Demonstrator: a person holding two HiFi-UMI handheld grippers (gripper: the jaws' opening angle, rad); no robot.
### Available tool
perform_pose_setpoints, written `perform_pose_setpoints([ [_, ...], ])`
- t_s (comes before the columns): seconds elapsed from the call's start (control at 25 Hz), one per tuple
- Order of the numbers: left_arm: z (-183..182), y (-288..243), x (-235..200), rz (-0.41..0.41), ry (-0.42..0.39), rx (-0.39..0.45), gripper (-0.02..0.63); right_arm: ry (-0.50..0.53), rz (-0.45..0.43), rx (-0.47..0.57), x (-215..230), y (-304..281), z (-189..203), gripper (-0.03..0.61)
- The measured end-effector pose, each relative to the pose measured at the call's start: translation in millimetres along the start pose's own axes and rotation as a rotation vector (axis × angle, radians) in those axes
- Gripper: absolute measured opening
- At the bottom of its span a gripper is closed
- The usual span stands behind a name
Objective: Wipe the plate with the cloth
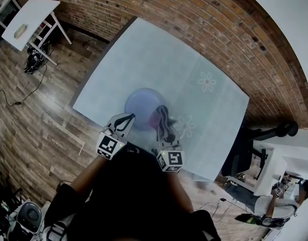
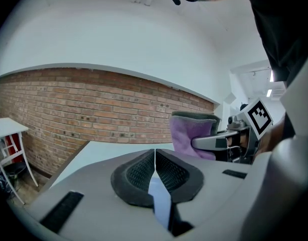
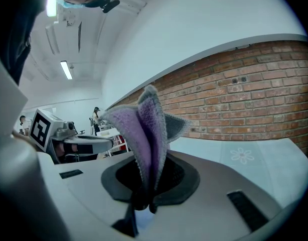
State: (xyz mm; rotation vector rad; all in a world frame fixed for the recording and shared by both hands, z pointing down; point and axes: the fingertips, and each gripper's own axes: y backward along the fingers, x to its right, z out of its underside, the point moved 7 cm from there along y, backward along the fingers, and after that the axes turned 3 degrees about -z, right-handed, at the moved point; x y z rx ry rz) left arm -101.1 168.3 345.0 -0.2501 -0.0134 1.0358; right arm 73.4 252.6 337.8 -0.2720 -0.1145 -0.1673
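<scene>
A pale lavender-blue plate sits near the front of the light blue table. My left gripper is shut, its tips at the plate's near-left rim. I cannot tell whether they pinch that rim. Only a pale blue sliver shows below its jaws in the left gripper view. My right gripper is shut on a purple cloth with a grey back. The cloth stands up out of the jaws and hangs over the plate's near-right part. The two grippers are side by side.
The table carries faint flower prints on its right half. A brick wall runs behind it. A small white table and cables are on the wooden floor at the left. A desk and a person are at the lower right.
</scene>
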Motion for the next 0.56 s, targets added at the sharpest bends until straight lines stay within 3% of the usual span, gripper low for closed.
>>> perform_pose_setpoints([
  [0.56,0,7,-16,-0.088,0.077,0.012,0.037,0.014,0.022,0.018,-4,-1,-4,0.060],
])
